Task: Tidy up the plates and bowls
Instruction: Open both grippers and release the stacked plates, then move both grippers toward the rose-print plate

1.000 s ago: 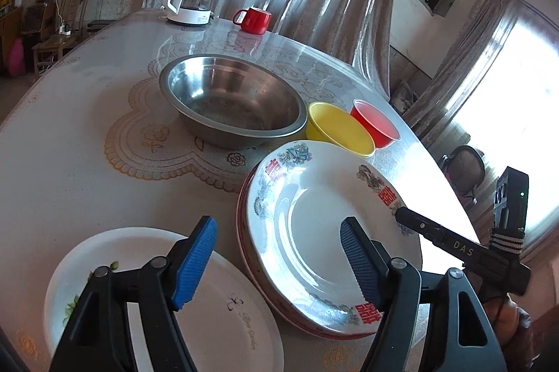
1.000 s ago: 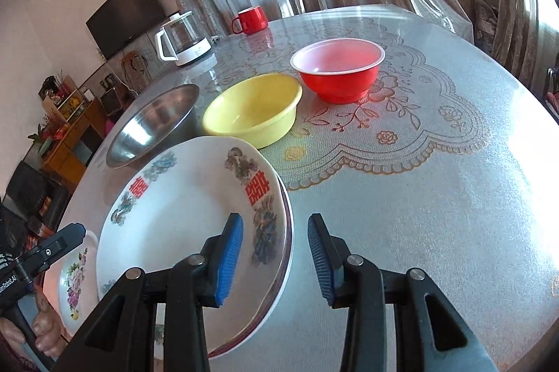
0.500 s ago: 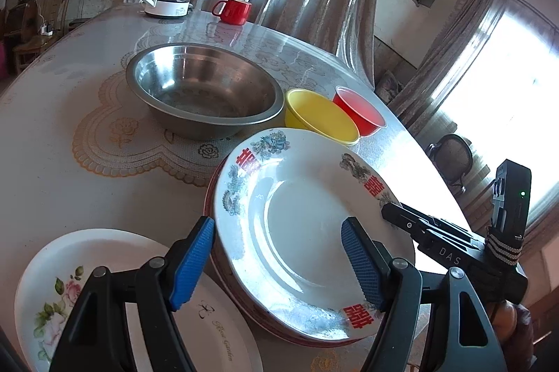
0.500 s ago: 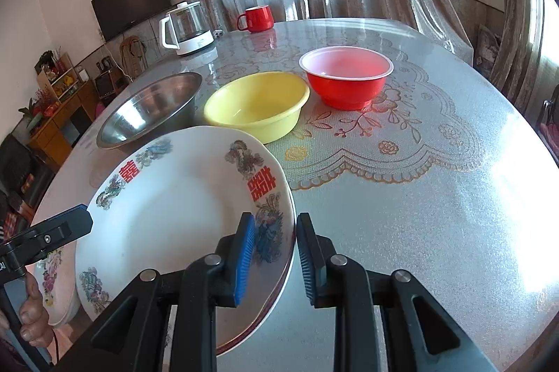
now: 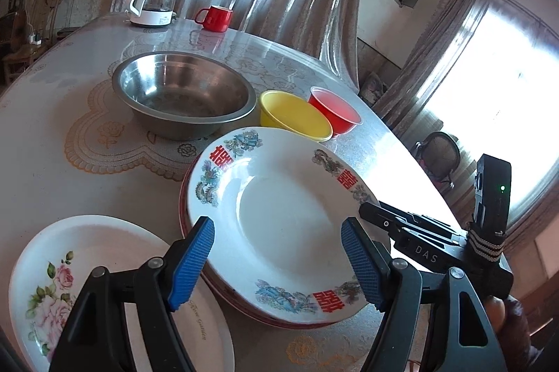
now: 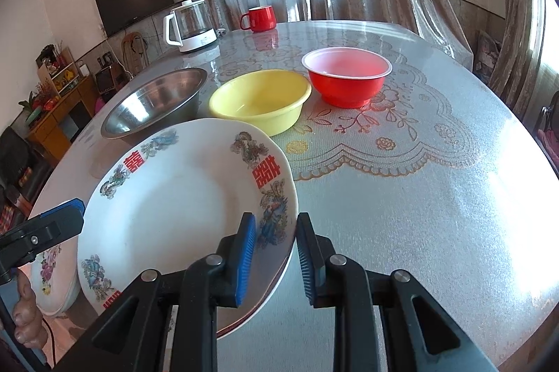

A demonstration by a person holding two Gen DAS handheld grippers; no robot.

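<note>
A white plate with red characters and dragon designs (image 5: 279, 218) (image 6: 167, 207) rests tilted on a red-rimmed plate (image 5: 185, 197) below it. My right gripper (image 6: 276, 249) straddles the top plate's right rim, jaws partly open, one pad above, one at the edge; it also shows in the left wrist view (image 5: 401, 225). My left gripper (image 5: 279, 260) is wide open over the plate's near edge, holding nothing. A rose-pattern plate (image 5: 87, 284) lies at lower left. A steel bowl (image 5: 181, 92), a yellow bowl (image 6: 260, 99) and a red bowl (image 6: 346, 74) stand behind.
A glass kettle (image 5: 153, 1) and a red mug (image 5: 215, 18) stand at the table's far edge by the curtain. The lace-patterned table top (image 6: 419, 197) stretches to the right of the plates. A chair (image 5: 438, 155) stands beyond the table's right edge.
My right gripper's jaws widened again after narrowing around the plate rim. The decorated plate's right side has risen a little. My left gripper stayed open, shifting slightly.
</note>
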